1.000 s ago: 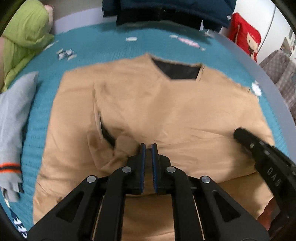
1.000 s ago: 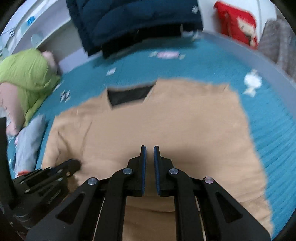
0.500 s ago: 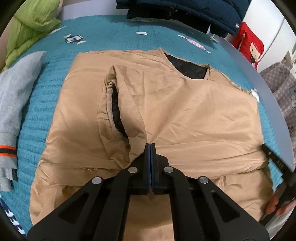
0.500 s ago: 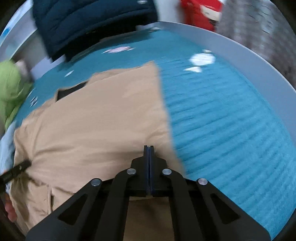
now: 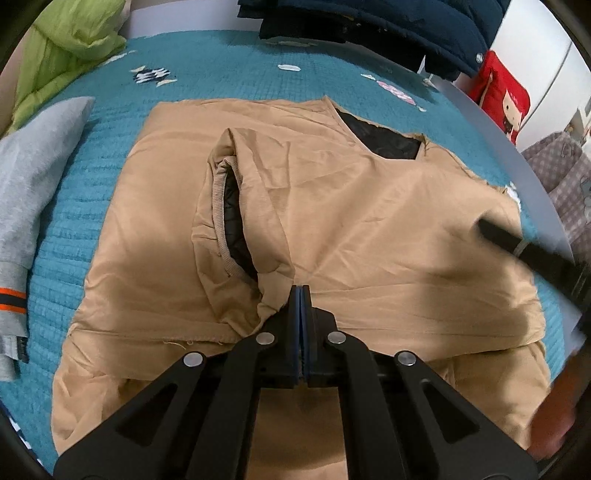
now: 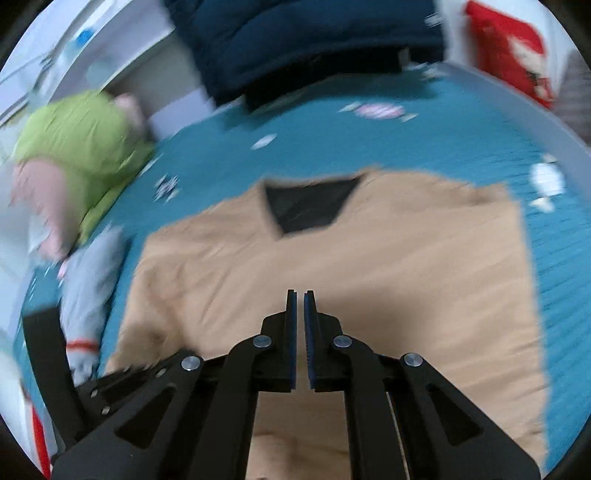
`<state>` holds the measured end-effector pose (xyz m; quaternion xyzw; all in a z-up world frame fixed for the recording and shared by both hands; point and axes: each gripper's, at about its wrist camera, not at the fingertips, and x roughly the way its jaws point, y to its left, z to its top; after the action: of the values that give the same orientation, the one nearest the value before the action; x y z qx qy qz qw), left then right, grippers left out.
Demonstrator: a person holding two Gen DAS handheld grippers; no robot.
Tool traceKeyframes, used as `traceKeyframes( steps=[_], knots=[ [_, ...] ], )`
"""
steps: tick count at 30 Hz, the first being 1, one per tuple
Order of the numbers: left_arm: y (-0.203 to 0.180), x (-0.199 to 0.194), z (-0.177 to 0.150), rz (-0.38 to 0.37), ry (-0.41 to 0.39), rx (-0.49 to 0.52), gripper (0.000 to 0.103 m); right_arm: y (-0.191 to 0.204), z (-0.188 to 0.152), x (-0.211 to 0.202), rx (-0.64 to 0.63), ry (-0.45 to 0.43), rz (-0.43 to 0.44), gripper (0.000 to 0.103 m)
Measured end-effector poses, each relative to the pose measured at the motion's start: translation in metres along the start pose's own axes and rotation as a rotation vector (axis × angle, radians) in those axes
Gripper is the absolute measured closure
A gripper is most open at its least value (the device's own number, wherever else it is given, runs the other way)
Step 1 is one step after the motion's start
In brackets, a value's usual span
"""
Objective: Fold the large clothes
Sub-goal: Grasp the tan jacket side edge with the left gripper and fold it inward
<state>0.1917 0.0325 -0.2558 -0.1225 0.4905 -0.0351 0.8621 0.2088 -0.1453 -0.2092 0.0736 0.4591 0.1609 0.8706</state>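
A tan jacket [image 5: 369, 229] with a dark lining lies spread flat on the teal bedspread [image 5: 221, 74], neckline away from me. One sleeve [image 5: 240, 206] is folded across its front, cuff pointing up. My left gripper [image 5: 301, 290] is shut on the sleeve fabric near the jacket's lower middle. In the right wrist view, which is blurred, the right gripper [image 6: 300, 293] hovers over the jacket [image 6: 388, 266]. Its jaws are opening to a narrow gap with nothing between them. The right gripper's arm [image 5: 517, 247] also shows as a dark blur at the jacket's right side.
A grey garment [image 5: 33, 192] with an orange stripe lies left of the jacket. Green bedding [image 5: 66, 48] sits at the far left and a navy coat [image 5: 388, 26] at the head of the bed. A red cushion [image 5: 502, 99] stands past the bed's grey right edge.
The left gripper closed on the sleeve and the sleeve now stands bunched against its tips. The right gripper swung to the jacket's right edge, shut, then came back over the middle and parted slightly.
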Motion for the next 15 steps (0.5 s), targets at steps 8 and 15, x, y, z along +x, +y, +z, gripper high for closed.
traceKeyframes(
  steps=[8,15],
  knots=[
    [0.002,0.000,-0.001,-0.031,-0.004,0.003,0.101,-0.073,-0.041,-0.029,0.028,-0.047,-0.286,0.103],
    [-0.003,-0.019,0.006,-0.072,-0.052,0.049,0.100,-0.115,-0.006,-0.062,0.168,-0.155,-0.382,0.100]
  ],
)
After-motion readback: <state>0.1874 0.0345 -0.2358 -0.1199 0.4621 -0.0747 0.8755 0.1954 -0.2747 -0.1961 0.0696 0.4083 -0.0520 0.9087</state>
